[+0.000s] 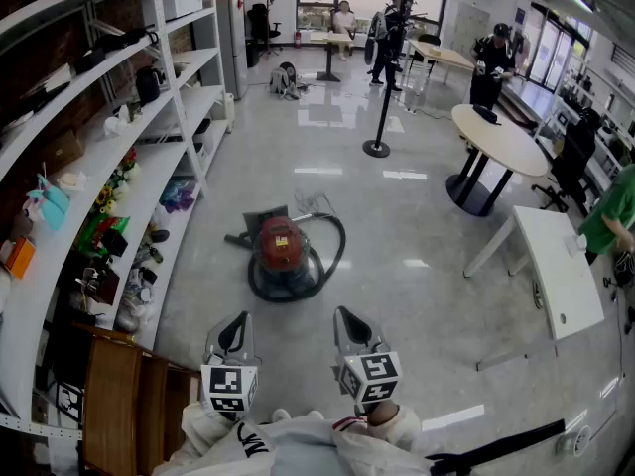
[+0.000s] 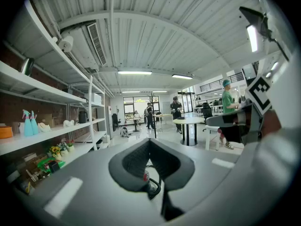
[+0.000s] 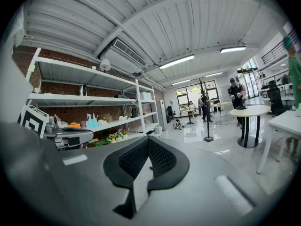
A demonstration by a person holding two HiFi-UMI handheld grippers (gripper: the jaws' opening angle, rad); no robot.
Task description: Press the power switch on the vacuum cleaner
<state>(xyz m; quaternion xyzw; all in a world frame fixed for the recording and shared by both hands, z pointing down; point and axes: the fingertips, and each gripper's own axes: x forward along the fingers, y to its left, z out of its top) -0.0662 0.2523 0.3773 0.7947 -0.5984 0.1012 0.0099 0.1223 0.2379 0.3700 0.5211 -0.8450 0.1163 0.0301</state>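
Observation:
The vacuum cleaner [image 1: 281,247] is a red canister with a dark top. It stands on the glossy floor, and its black hose [image 1: 335,249] loops round it. Both grippers hover well short of it, near the bottom of the head view. My left gripper [image 1: 238,321] and my right gripper [image 1: 343,315] point toward the vacuum, side by side. Each has its pad tips together and nothing held. In the left gripper view a sliver of the red vacuum cleaner [image 2: 146,177] shows through the gap under the shut left gripper [image 2: 150,141]. The right gripper [image 3: 148,139] shows only floor behind it.
White shelving [image 1: 149,181] full of small items runs along the left. A wooden piece of furniture [image 1: 117,405] stands at the lower left. A white table [image 1: 558,271], a round table [image 1: 501,139] and a stanchion post [image 1: 378,145] stand further right. Several people are at the back.

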